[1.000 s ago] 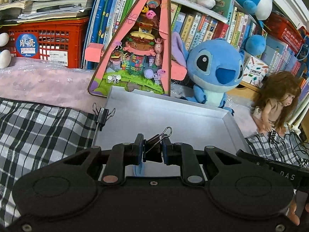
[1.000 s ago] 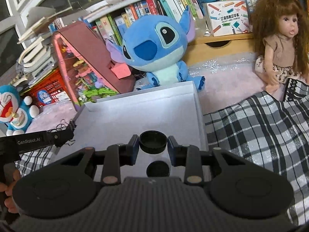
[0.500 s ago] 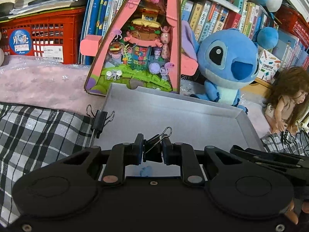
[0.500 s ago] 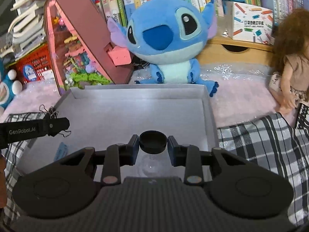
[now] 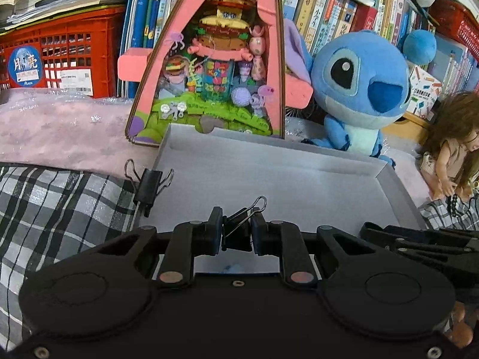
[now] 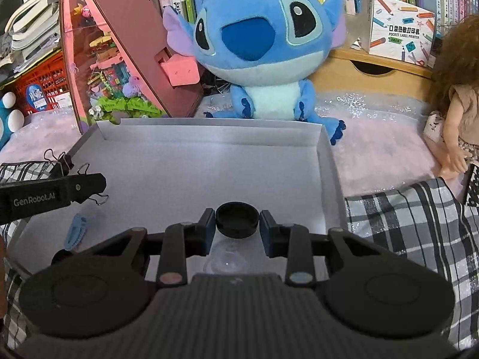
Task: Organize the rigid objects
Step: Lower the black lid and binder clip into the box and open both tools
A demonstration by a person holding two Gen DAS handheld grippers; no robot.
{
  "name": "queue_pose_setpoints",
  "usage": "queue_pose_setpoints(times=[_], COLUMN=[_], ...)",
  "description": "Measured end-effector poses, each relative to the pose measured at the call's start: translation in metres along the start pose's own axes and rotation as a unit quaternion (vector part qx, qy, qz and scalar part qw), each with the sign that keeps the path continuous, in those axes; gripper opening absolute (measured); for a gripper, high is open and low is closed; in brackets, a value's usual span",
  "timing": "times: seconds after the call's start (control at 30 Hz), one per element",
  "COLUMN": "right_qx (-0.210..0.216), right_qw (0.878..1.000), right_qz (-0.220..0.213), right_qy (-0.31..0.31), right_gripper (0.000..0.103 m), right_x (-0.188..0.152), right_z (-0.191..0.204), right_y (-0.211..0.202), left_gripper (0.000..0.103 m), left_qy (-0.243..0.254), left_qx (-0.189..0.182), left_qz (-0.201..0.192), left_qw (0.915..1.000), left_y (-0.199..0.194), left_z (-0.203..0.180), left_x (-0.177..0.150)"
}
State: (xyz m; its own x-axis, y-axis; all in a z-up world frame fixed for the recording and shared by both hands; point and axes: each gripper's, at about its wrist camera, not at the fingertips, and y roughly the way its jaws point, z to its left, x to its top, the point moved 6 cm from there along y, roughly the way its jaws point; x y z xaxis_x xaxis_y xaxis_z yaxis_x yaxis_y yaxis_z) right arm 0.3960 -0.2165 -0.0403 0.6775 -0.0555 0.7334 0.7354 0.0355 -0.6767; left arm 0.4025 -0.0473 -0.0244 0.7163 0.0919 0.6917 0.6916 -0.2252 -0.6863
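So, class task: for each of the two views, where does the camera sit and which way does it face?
Left wrist: behind the left gripper, which pinches a binder clip above the grey tray, facing the bookshelf.
Right wrist: behind the right gripper, which grips a black cap over the tray.
Shared: tray, blue plush, each other's gripper.

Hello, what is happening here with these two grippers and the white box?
A person is sorting small items into a shallow white box on a bed with toys around it. The left gripper holds a black binder clip over the box. The right gripper holds a round black cap above it. A blue clip already lies inside the box, and another binder clip sits at its left edge.
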Motion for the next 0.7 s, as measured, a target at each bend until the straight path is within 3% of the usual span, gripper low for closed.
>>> queue_pose_setpoints(times=[0.27, 0.37, 0.4, 0.47, 0.7], right_qx=[0.003, 0.005, 0.006, 0.008, 0.016], right_qw=[1.0, 1.0, 1.0, 1.0, 1.0], right_qz=[0.003, 0.003, 0.002, -0.003, -0.016], right_qy=[0.001, 0.005, 0.007, 0.01, 0.018], right_gripper=[0.041, 0.042, 0.053, 0.056, 0.065], right_x=[0.0, -0.001, -0.001, -0.001, 0.002], right_z=[0.001, 0.0, 0.0, -0.001, 0.0], right_y=[0.003, 0.004, 0.004, 0.002, -0.009], left_gripper=[0.019, 0.03, 0.035, 0.04, 0.049], left_qy=[-0.002, -0.006, -0.007, -0.005, -0.002], left_qx=[0.001, -0.003, -0.003, -0.003, -0.007], left_qz=[0.005, 0.004, 0.003, -0.004, -0.01], left_qw=[1.0, 1.0, 1.0, 1.0, 0.9999], left_y=[0.005, 0.004, 0.003, 0.0, -0.013], left_z=[0.003, 0.004, 0.004, 0.003, -0.001], left_x=[-0.005, -0.004, -0.004, -0.003, -0.003])
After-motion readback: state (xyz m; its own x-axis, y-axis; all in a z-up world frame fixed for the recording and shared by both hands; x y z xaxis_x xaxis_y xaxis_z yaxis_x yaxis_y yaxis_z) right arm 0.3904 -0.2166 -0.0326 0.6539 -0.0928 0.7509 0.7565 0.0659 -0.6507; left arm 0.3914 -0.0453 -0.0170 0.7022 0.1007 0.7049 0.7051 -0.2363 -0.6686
